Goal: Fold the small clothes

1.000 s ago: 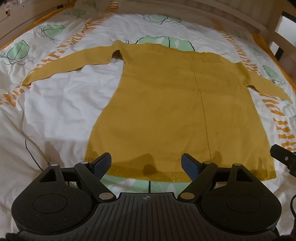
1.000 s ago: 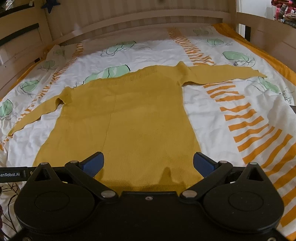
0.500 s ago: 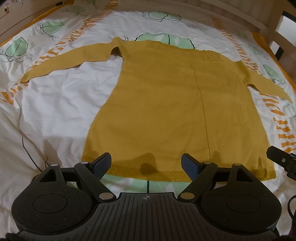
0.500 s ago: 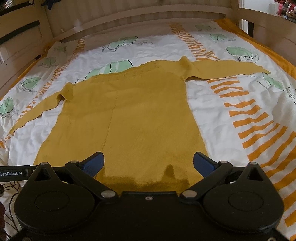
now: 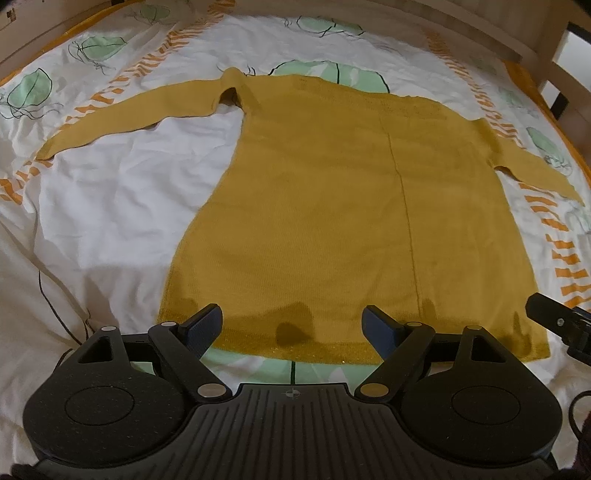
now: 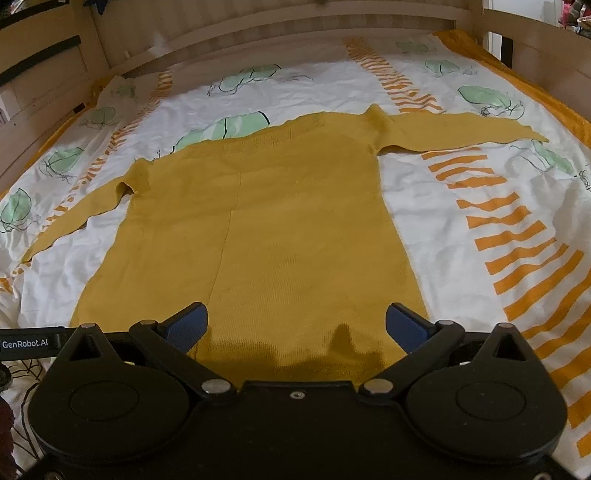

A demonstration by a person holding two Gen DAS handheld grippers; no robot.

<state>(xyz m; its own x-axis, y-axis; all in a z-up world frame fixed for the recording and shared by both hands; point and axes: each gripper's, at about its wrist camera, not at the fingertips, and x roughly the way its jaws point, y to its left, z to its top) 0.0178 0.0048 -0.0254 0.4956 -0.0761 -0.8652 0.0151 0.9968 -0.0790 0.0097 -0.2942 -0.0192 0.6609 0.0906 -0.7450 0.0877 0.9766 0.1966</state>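
A mustard-yellow knit sweater (image 5: 332,206) lies flat on the bed, hem toward me, both sleeves spread out to the sides. It also shows in the right wrist view (image 6: 266,229). My left gripper (image 5: 291,325) is open and empty, hovering over the left half of the hem. My right gripper (image 6: 295,325) is open and empty over the right half of the hem. Part of the right gripper (image 5: 557,325) shows at the right edge of the left wrist view.
The sweater rests on a white bedsheet (image 5: 110,206) with green leaf prints and orange stripes (image 6: 517,236). A wooden bed frame (image 6: 258,33) runs along the far side and both sides. A thin dark cable (image 5: 55,314) lies on the sheet at left.
Both grippers have shifted slightly forward over the hem, so the sweater sits a little lower in both views. Both stay open. The sweater has not moved.
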